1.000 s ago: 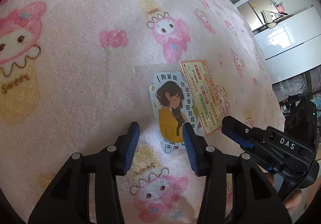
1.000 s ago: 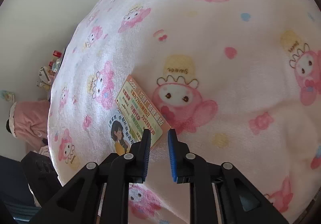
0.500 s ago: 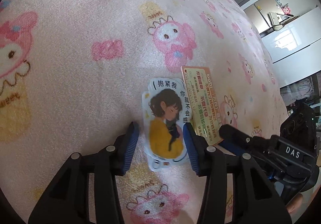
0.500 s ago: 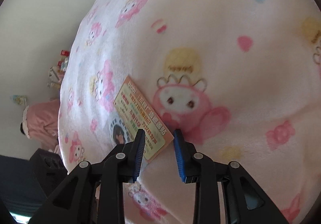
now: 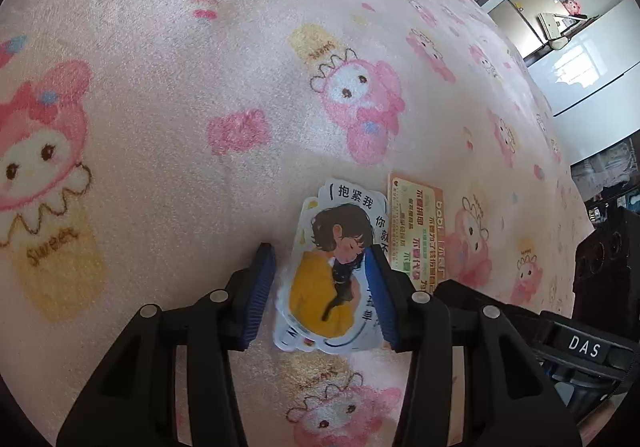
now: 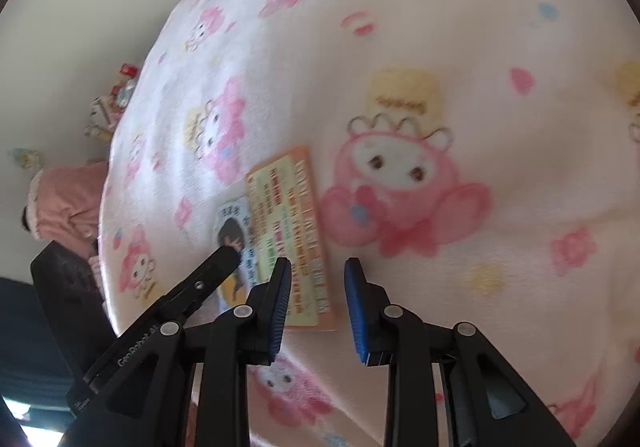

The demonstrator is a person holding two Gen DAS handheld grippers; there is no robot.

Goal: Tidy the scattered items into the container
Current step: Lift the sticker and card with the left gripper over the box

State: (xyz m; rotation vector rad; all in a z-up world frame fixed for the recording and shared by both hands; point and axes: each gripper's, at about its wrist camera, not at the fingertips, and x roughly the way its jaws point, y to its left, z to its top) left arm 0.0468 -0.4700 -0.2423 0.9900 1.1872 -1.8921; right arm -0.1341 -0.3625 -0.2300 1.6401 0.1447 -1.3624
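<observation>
A die-cut sticker (image 5: pixel 332 279) of a girl in yellow lies flat on the pink cartoon blanket (image 5: pixel 180 95). Beside it on the right lies an orange printed card (image 5: pixel 416 231). My left gripper (image 5: pixel 318 251) straddles the sticker and its jaws are closing. The right pad is at the sticker's edge and the left pad stands apart from it. In the right wrist view my right gripper (image 6: pixel 316 303) is open low over the near corner of the orange card (image 6: pixel 292 231), with its left finger above the card. No container is in view.
Grey cabinets and a white appliance (image 5: pixel 588 59) stand beyond the blanket's far right edge. A pink garment (image 6: pixel 68 203) and small packets (image 6: pixel 116 103) lie on the floor past the blanket's left edge. The left gripper's finger (image 6: pixel 222 259) sits close to the right gripper.
The left gripper came down over the sticker, which now lies further in between its fingers. The right gripper's fingers spread wider and moved along the orange card to its near corner.
</observation>
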